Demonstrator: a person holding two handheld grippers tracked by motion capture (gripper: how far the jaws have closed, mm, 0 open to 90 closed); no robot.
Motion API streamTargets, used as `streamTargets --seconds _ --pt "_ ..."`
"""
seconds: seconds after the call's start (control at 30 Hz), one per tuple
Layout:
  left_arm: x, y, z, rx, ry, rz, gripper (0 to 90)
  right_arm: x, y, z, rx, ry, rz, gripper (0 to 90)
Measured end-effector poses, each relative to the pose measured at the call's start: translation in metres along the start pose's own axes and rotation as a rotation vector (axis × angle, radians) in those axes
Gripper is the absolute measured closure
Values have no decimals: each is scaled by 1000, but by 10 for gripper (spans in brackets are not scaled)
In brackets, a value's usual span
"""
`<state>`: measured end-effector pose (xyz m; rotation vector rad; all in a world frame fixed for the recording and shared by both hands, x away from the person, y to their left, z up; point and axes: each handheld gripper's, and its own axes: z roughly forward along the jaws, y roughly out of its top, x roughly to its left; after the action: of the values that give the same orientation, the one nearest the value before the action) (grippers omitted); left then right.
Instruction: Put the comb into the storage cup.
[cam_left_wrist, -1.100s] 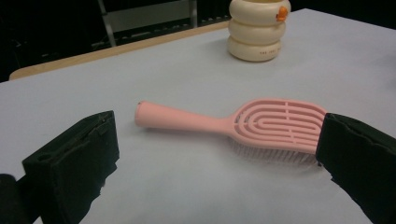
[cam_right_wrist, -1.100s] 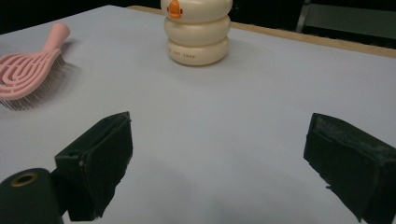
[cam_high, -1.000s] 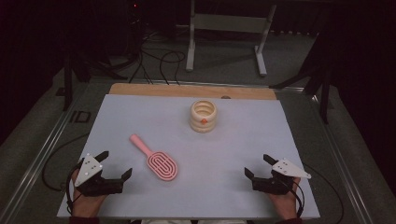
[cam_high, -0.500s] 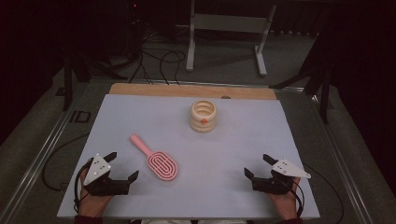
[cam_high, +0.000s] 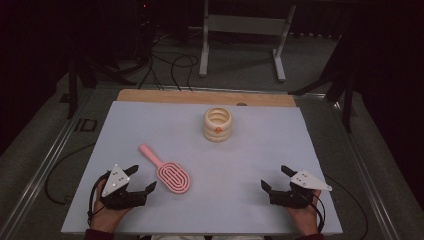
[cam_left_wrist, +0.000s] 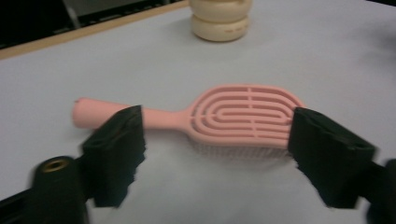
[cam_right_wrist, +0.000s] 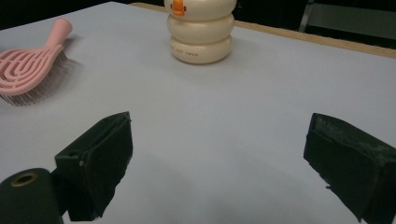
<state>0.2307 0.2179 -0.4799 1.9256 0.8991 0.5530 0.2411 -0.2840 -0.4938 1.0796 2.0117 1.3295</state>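
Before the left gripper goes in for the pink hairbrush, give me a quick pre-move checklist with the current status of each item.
1. Pink hairbrush lies flat on the white table mat, bristles down: ok.
2. Left gripper faces the brush and is near it; its jaws have just been closing, with nothing between them: ok.
3. Jaws touching the brush: not ok, there is a gap to the brush.
4. Grip line: the jaws span the brush's length rather than its narrow handle: not ok.
5. Right gripper is open, resting apart from the brush: ok.
6. Cream ringed cup stands farther back, out of the approach path: ok.
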Motion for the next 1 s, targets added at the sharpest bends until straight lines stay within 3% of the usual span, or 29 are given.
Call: streamTargets --seconds 0.03,0.07,0.13,0.17,0.23,0.3,0.33,0.37,0.4,0.47,1.0 --pt "0 0 1 1 -15 -2 283 0 0 0 0 0 0 80" --pt "-1 -1 2 5 -31 -2 399 0 0 0 0 0 -1 80" --pt "-1 -1 5 15 -56 -7 443 0 0 0 0 -1 0 81" --pt "-2 -2 6 20 -73 -4 553 0 0 0 2 0 0 81" --pt "-3 -2 9 36 -112 1 579 0 0 0 3 1 1 81" --pt "-4 -2 10 42 -132 4 655 0 0 0 4 1 -1 81" --pt "-6 -2 13 56 -148 11 747 0 0 1 5 0 -2 81" --pt "-7 -2 14 67 -161 16 747 0 0 1 5 0 -2 81" --pt "-8 -2 16 74 -181 18 839 0 0 1 5 -1 -2 81" --pt "-10 -3 19 95 -201 30 883 0 0 1 5 -1 -3 81" --pt "-26 -7 41 198 -234 92 899 1 -1 3 16 4 -8 81"
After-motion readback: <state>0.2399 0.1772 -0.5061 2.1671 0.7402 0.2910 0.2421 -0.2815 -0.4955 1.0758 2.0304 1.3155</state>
